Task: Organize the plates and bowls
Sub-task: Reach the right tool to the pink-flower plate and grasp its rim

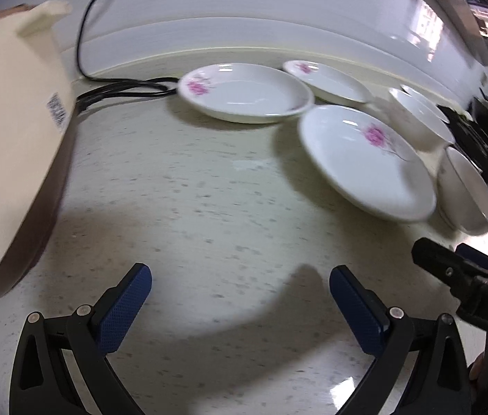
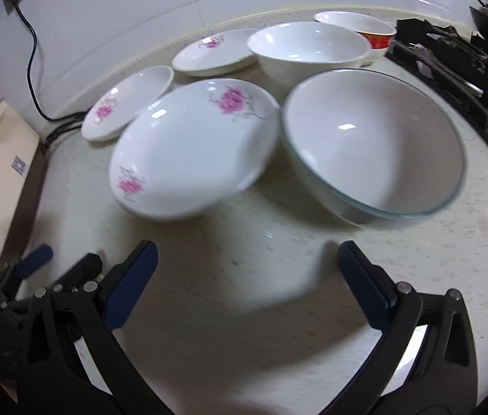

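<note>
Three white plates with pink flowers lie on the speckled counter. In the right wrist view the nearest plate [image 2: 192, 145] is ahead, with two more behind: one to the left [image 2: 130, 103], one further back [image 2: 214, 53]. A large white bowl [image 2: 375, 145] stands to its right, a second white bowl [image 2: 308, 50] and a red-banded bowl [image 2: 365, 27] further back. My right gripper [image 2: 247, 263] is open and empty, just short of the nearest plate. My left gripper [image 1: 240, 283] is open and empty over bare counter; the plates [image 1: 244, 91] [image 1: 365, 159] [image 1: 327, 76] and a bowl [image 1: 468, 190] lie ahead to the right.
A cream appliance [image 1: 9, 131] with a black cord [image 1: 123, 88] stands at the left. A black stove [image 2: 451, 58] with a pan is at the right. The white tiled wall [image 2: 140, 10] runs behind. The right gripper shows at the left wrist view's right edge [image 1: 465, 276].
</note>
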Available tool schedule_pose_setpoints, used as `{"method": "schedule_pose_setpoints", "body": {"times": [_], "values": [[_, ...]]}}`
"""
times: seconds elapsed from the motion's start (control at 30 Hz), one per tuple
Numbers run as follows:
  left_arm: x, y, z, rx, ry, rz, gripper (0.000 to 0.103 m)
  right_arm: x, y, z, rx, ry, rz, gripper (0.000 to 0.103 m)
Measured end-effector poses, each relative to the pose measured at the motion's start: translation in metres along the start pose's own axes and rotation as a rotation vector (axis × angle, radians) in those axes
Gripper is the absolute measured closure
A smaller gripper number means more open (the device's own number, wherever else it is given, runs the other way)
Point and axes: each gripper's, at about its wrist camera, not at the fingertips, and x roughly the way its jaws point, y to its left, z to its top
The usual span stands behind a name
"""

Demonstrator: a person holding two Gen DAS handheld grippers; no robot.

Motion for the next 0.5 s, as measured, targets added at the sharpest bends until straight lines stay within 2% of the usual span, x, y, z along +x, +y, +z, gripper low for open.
{"method": "schedule_pose_setpoints", "body": {"times": [0.17, 0.3, 0.47, 0.5], "values": [[-0.001, 0.012, 0.003, -0.039, -0.006, 0.019, 0.002, 0.007, 0.009, 0.011, 0.089, -0.022, 0.022, 0.0], [-0.003, 0.015, 0.003, -0.039, -0.015, 0.045, 0.014, 0.012, 0.01, 0.023, 0.147, -0.043, -0.023, 0.0], [-0.007, 0.018, 0.004, -0.049, -0.026, 0.025, 0.023, 0.023, 0.013, 0.037, 0.183, -0.04, -0.066, 0.001], [-0.007, 0.019, 0.004, -0.053, -0.027, 0.02, 0.025, 0.026, 0.015, 0.039, 0.175, -0.04, -0.079, 0.004]]}}
